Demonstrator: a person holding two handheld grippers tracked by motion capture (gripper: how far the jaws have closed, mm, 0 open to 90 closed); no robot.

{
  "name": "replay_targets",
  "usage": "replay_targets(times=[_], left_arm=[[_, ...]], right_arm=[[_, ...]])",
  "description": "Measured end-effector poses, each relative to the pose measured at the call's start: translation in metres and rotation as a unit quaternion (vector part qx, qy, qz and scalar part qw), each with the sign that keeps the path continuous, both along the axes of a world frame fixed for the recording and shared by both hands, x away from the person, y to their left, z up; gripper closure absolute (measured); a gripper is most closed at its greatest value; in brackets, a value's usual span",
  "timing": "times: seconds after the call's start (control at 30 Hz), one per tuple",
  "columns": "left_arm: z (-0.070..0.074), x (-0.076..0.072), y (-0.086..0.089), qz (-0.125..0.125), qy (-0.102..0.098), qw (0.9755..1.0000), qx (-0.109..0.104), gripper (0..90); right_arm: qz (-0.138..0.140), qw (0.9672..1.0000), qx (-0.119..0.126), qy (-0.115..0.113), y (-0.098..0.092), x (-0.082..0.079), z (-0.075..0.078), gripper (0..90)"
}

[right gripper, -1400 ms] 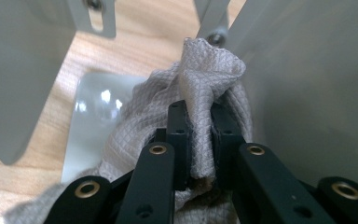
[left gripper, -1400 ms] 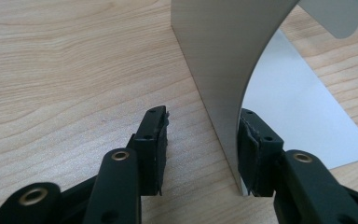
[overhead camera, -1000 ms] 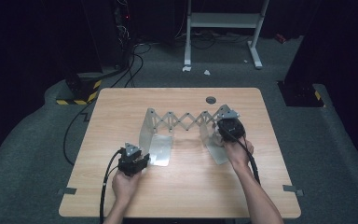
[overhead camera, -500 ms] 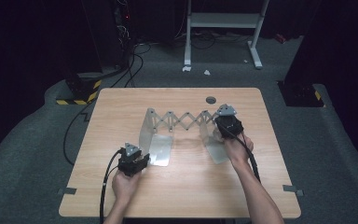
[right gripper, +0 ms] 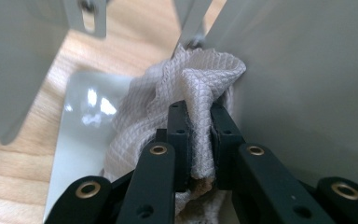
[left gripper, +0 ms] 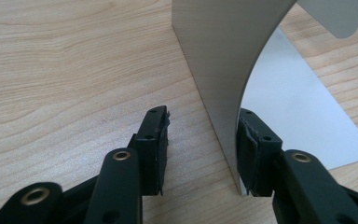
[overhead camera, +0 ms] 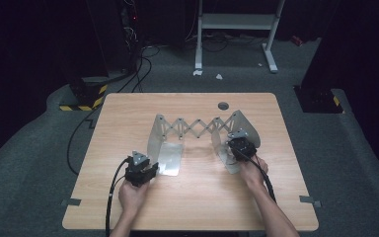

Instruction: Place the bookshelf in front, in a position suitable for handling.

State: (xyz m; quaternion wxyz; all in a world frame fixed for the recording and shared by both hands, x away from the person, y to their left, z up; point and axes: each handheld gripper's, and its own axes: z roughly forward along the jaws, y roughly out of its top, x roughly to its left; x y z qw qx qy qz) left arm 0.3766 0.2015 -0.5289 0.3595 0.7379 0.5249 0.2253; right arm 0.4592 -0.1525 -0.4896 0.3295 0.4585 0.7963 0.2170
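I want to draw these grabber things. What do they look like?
Both are black. The left gripper and right gripper each carry a grey three-cornered plate and trail a black cable. Their flat jaws have brass-coloured rivets. The person's forearms are bare, no sleeves.

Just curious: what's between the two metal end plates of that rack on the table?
In the high view, a zigzag scissor lattice links the left end plate and the right end plate.

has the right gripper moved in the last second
Yes. In the high view the right gripper has slid toward the near edge of the table, lower along the rack's right end plate, still clamped on the white cloth.
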Motion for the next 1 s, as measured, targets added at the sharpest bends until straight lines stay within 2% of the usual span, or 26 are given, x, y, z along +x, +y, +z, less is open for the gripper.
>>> replay_targets(times=[0.13,0.23,0.33,0.43,0.5,0.63,0.73,0.8,0.93,1.0], left_arm=[[0.0,0.0,0.0,0.0,0.0,1.0,0.0,57.3],[0.0,0.0,0.0,0.0,0.0,1.0,0.0,57.3],[0.0,0.0,0.0,-0.001,0.0,1.0,0.0,57.3],[0.0,0.0,0.0,-0.001,0.0,1.0,0.0,57.4],[0.0,0.0,0.0,-0.001,0.0,1.0,0.0,57.4],[0.0,0.0,0.0,-0.001,0.0,1.0,0.0,57.4],[0.0,0.0,0.0,-0.001,0.0,1.0,0.0,57.4],[0.0,0.0,0.0,-0.001,0.0,1.0,0.0,57.4],[0.0,0.0,0.0,0.0,0.0,1.0,0.0,57.4],[0.0,0.0,0.0,0.0,0.0,1.0,0.0,57.4]], right_arm=[[0.005,0.9995,0.005,-0.031,-0.006,-0.009,0.027,82.0],[0.008,0.9979,0.009,-0.064,-0.01,-0.015,0.059,82.0],[0.01,0.9965,0.014,-0.082,-0.013,-0.016,0.083,81.9],[0.01,0.9957,0.013,-0.092,-0.012,-0.014,0.095,81.9],[0.011,0.9954,0.012,-0.094,-0.01,-0.013,0.097,81.9],[0.014,0.9957,0.008,-0.092,-0.008,-0.011,0.087,82.0],[0.014,0.997,0.004,-0.076,-0.009,-0.011,0.073,82.1],[0.017,0.9981,-0.007,-0.059,-0.01,-0.013,0.056,82.1],[0.014,0.9995,-0.015,-0.023,-0.014,-0.015,0.022,82.2],[0.014,0.9997,-0.016,-0.012,-0.017,-0.017,0.008,82.1]])
